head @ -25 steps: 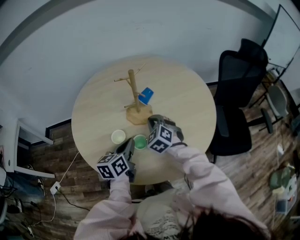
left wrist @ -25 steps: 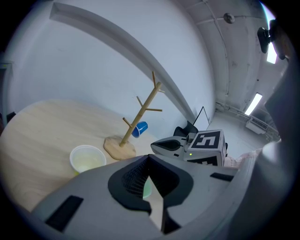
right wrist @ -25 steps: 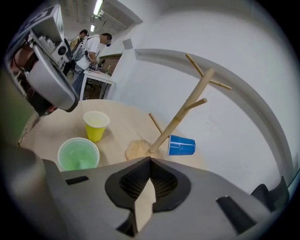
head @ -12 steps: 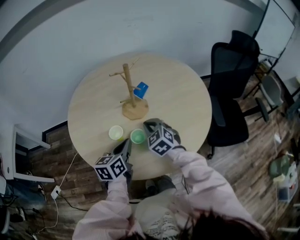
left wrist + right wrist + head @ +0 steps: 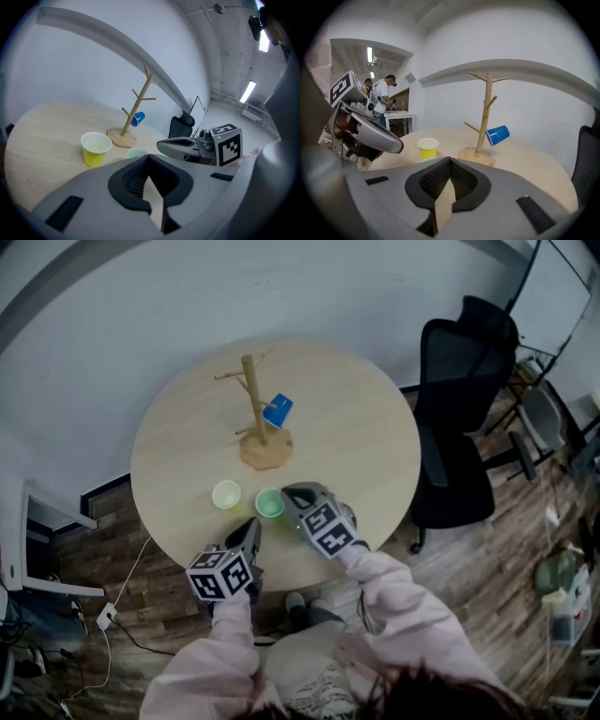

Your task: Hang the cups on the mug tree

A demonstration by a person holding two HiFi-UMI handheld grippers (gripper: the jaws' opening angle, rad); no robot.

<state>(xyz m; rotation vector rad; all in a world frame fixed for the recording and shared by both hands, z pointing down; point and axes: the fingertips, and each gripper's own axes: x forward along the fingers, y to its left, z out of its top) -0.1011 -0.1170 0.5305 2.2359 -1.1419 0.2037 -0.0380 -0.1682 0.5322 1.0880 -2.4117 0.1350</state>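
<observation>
the blue cup (image 5: 277,411) hangs on a low branch of the mug tree (image 5: 249,395), which stands toward the far edge of the round table (image 5: 375,456). the yellow cup (image 5: 226,494) and green cup (image 5: 270,503) stand upright side by side near the near edge. the left gripper (image 5: 251,529) is at that edge and the right gripper (image 5: 289,495) is just beside the green cup. both are clenched on nothing.

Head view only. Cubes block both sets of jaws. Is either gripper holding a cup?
Observer: No. Left gripper is shut, with nothing between its jaws.
Operator: And the right?
Observer: Right gripper is shut too, and empty.
Operator: How does the blue cup sit?
Observer: Blue cup hangs tilted on a low branch of the tree, mouth toward the trunk.
</observation>
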